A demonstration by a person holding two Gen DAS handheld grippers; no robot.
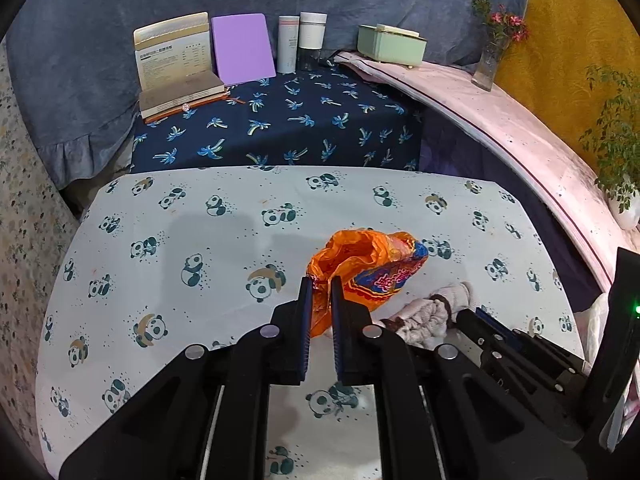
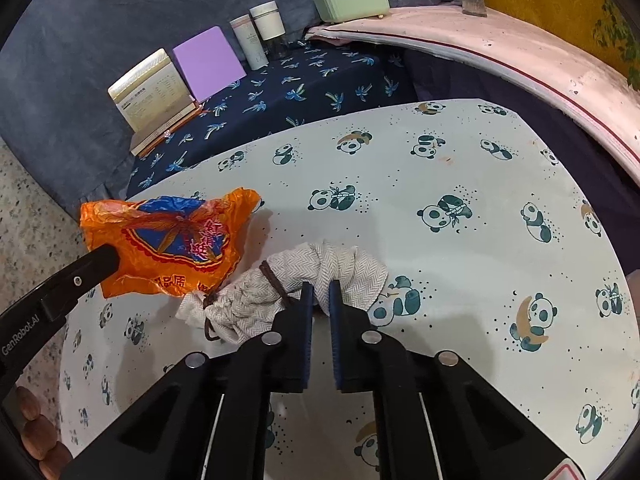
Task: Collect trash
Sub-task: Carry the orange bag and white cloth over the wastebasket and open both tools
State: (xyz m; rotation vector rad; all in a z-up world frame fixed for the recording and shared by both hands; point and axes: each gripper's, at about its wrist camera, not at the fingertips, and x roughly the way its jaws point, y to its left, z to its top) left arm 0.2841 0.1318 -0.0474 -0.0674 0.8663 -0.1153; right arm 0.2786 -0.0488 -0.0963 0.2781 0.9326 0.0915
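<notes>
Trash lay on the panda-print tablecloth (image 2: 460, 184) in two pieces, side by side and touching: an orange plastic bag (image 1: 360, 264) and a crumpled grey herringbone cloth (image 2: 320, 276) tied with a brown cord. I had my left gripper (image 1: 321, 280) clamped on the bag's near edge, the plastic pinched between its blue pads. My right gripper (image 2: 321, 286) was closed on a fold of the cloth. Behind the table, books (image 1: 176, 64), bottles (image 1: 302, 40) and a green box (image 1: 390, 44) stood undisturbed.
</notes>
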